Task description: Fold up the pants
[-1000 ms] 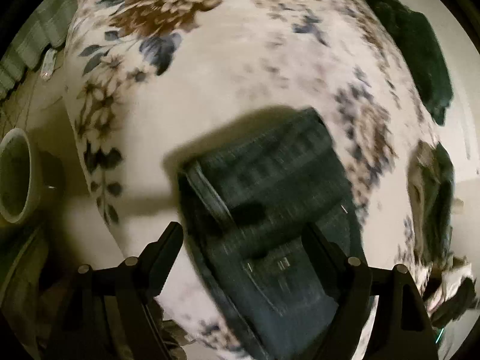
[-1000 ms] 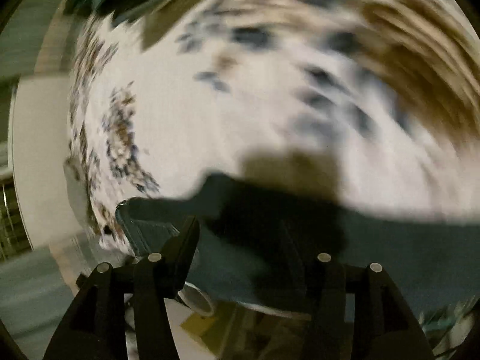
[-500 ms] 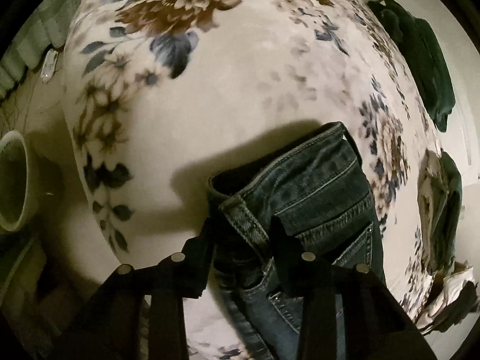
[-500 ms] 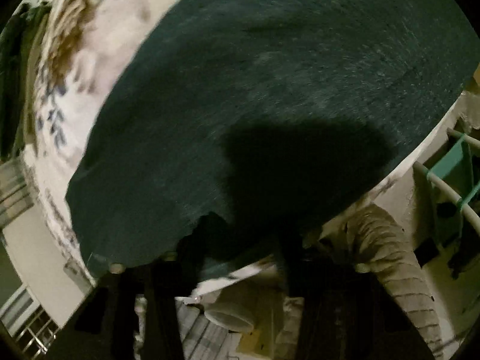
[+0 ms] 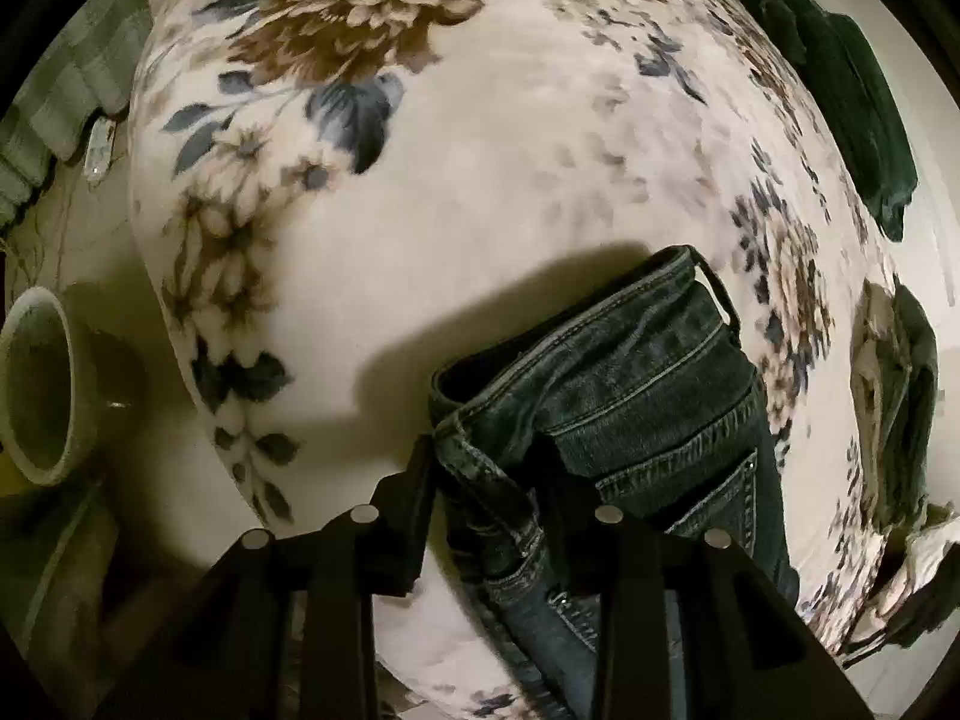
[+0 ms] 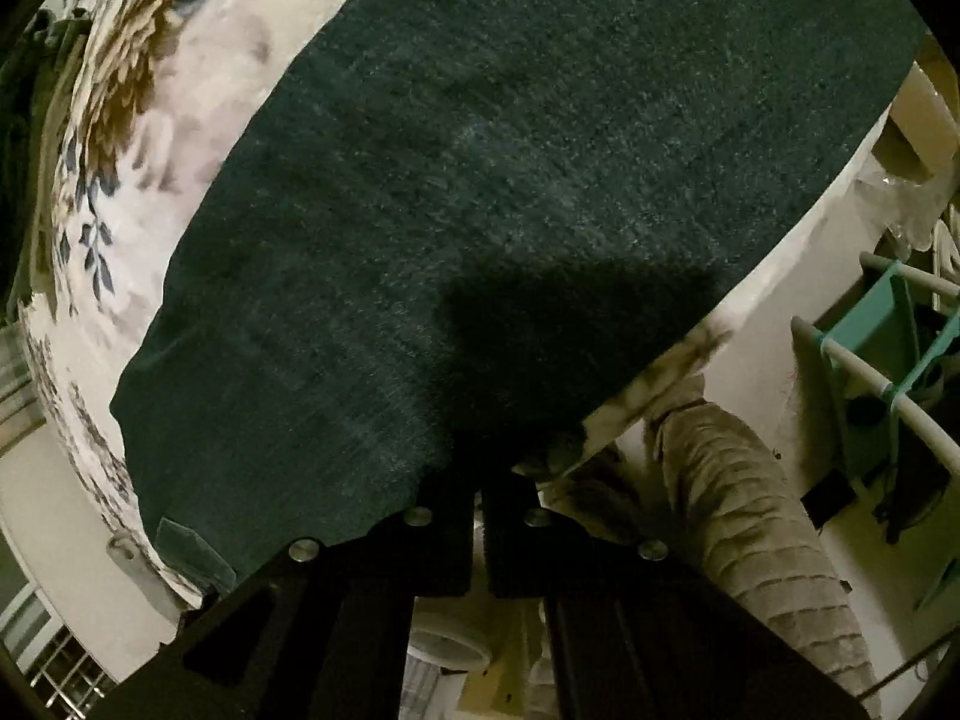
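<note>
1. My left gripper (image 5: 486,486) is clamped on the waistband of the jeans (image 5: 630,396); the bunched denim fills the gap between the two fingers.
2. My right gripper (image 6: 477,516) has its fingers drawn together with only a thin slit between them. They sit at the near edge of the jeans (image 6: 510,210), but I cannot tell whether any denim is pinched in that slit.
3. The jeans lie on a floral blanket (image 5: 456,192): waistband and back pocket in the left wrist view, a broad flat expanse of dark denim in the right wrist view.
4. The blanket (image 6: 198,84) is cream with brown and grey-blue flowers and covers a raised surface. The denim reaches its near edge in the right wrist view.
5. Items on the blanket, left wrist view: a dark green garment (image 5: 840,102) at the far right and a crumpled green-and-white cloth (image 5: 894,396) at the right edge, both well apart from the jeans.
6. Beside the surface, left wrist view: a pale round pot (image 5: 42,384) on the floor.
7. Below the edge, right wrist view: a ribbed beige hose (image 6: 756,516) and a rack with teal parts (image 6: 888,324).
</note>
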A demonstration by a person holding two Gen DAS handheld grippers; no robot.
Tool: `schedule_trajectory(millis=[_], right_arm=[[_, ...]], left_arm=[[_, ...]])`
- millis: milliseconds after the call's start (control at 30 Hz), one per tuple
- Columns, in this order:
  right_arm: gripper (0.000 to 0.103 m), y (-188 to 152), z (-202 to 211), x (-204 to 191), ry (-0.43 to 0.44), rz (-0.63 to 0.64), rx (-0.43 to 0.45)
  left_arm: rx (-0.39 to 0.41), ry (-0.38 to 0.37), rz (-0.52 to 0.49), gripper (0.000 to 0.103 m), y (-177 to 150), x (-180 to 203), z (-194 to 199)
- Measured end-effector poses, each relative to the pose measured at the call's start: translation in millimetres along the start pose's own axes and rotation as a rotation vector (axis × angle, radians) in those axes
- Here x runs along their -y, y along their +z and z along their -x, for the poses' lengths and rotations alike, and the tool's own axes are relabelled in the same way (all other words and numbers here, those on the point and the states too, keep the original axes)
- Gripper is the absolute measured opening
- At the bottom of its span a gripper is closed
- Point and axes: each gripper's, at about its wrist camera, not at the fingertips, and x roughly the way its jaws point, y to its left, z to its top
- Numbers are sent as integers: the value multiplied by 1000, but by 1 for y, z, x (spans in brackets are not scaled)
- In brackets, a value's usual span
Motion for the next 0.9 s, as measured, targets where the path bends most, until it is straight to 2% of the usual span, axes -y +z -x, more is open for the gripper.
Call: schedule_trajectory(millis=[133, 333, 433, 467, 500, 567, 600, 633, 800, 900], right_arm=[[1, -1, 4, 1, -3, 8, -10], [2, 11, -8, -2, -19, 58, -40], [13, 13, -5, -9, -14, 132, -53], [31, 12, 0, -9, 0, 152, -47], [59, 11, 6, -9, 20, 165, -37], [85, 9, 22, -4, 83, 185, 8], [86, 9, 29, -1, 101, 192, 30], [86, 10, 38, 4, 113, 201, 61], [87, 26, 75, 52, 142, 158, 231], [87, 44, 98, 99, 179, 65, 338]], left_arm=[[19, 7, -7, 21, 3, -4, 8], [0, 4, -1, 23, 5, -3, 11], [-3, 32, -67, 25, 0, 13, 23], [-7, 42, -107, 27, -5, 22, 28], [-12, 47, -146, 34, -12, 31, 32], [-26, 76, -237, 64, -32, 55, 38], [-32, 86, -281, 88, -42, 68, 40], [-45, 90, -346, 93, -58, 87, 40], [-119, 60, -618, 93, -143, 178, 22], [-180, 33, -714, 93, -192, 223, 3]])
